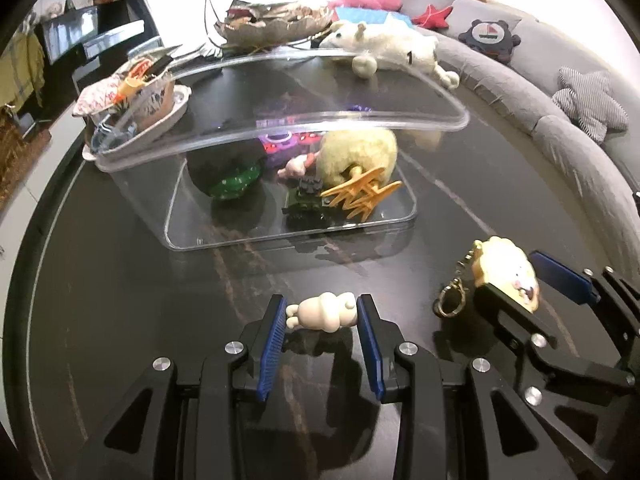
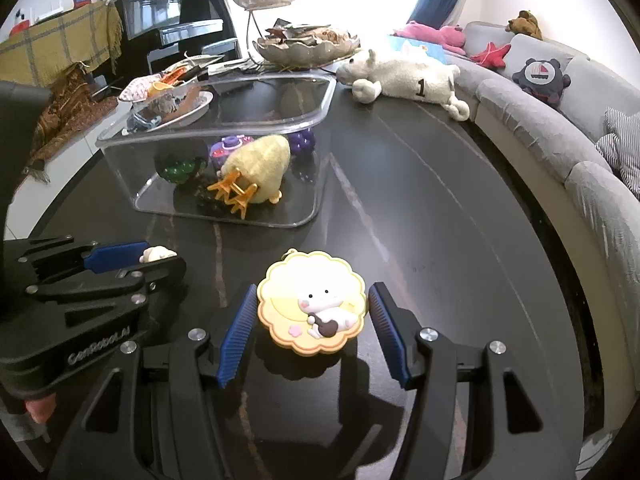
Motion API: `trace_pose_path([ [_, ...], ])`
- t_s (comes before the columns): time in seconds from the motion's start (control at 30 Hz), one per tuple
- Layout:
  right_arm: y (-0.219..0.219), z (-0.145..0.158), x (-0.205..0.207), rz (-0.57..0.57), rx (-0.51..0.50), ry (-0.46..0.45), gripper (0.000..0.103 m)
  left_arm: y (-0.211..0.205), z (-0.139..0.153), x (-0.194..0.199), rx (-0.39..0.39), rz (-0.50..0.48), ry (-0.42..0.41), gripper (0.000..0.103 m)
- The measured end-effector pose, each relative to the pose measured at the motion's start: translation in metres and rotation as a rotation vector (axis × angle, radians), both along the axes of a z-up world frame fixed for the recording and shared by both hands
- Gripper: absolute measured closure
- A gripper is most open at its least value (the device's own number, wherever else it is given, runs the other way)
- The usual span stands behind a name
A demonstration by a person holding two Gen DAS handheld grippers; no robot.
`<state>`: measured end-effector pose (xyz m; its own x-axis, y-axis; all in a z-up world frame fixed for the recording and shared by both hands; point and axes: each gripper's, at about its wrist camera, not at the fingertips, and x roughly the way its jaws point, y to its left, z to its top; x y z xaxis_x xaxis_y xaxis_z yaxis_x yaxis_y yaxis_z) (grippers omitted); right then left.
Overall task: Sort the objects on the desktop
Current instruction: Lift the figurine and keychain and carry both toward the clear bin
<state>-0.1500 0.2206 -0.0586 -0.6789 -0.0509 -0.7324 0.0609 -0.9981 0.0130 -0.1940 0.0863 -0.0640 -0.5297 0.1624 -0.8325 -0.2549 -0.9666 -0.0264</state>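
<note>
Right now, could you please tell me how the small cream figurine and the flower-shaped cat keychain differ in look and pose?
The cream figurine is a plain, rounded, single-colour toy, whereas the cat keychain is a flat yellow scalloped disc printed with a white cat. The figurine lies on its side; the keychain lies flat, face up. The keychain carries a metal ring and chain; the figurine shows none. Both rest on the dark table outside the clear bin, each between the blue pads of a hand-held gripper.

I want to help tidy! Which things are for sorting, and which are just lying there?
For sorting: white figure, cookie keychain, clear bin, tank, orange clip.
Just lying about: plush sheep, fruit stand, sofa.
</note>
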Motion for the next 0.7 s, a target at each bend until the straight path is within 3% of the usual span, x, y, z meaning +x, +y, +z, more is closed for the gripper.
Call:
trace_pose_path([
  [0.13,-0.002,0.011,0.003,-0.007,-0.011,0.024,0.048,-0.003,0.01,0.009,-0.025,0.0,0.038,0.07],
  [0.7,-0.036,0.047,0.021,0.031,0.008,0.081,0.048,-0.035,0.056,0.053,0.041,0.049,0.105,0.07],
])
